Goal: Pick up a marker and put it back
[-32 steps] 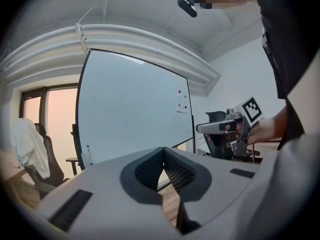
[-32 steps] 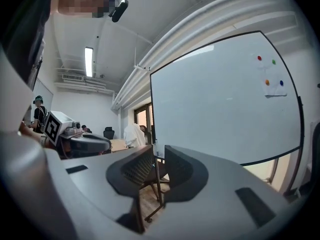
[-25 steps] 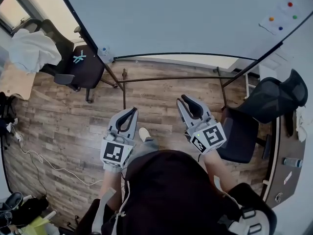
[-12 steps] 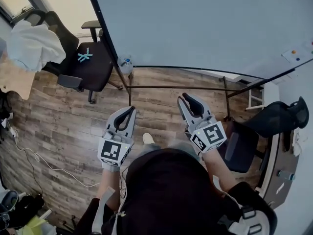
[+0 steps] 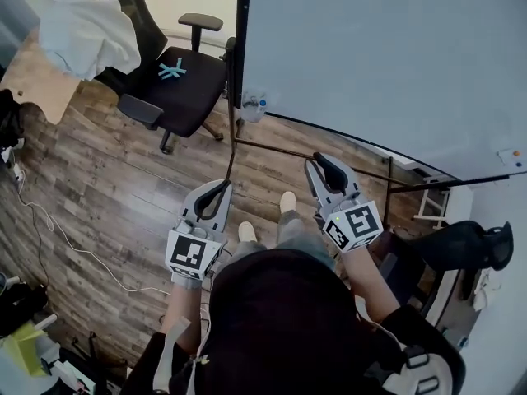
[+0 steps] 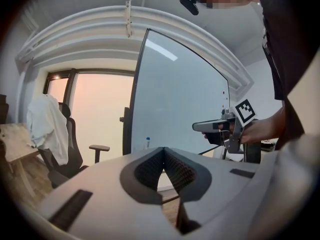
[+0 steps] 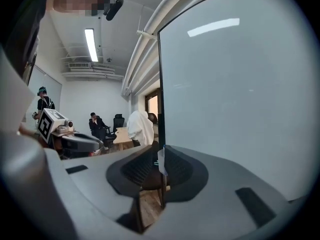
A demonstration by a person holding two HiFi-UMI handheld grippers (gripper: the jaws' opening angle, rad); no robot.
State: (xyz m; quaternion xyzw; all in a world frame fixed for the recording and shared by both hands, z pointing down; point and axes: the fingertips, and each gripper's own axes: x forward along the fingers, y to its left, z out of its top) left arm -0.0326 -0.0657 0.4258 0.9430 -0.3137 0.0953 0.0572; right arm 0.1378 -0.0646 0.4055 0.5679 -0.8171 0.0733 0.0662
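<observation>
Overhead, you held the left gripper (image 5: 222, 186) and right gripper (image 5: 316, 164) out before you, fingers closed on nothing. The marker (image 5: 260, 103) sat at the whiteboard's (image 5: 370, 56) lower corner, well apart. Left gripper view: your fingertips (image 6: 159, 156) met, with the marker (image 6: 147, 140) far beyond. Right gripper view: fingers together, empty.

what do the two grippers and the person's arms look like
The left gripper and right gripper are both pale grey plastic. Each has two curved jaws lined with black ribbed pads. At the hand end, each carries a white cube printed with black square markers. The person wears a dark top, and its sleeves stop short of the forearms.
</observation>
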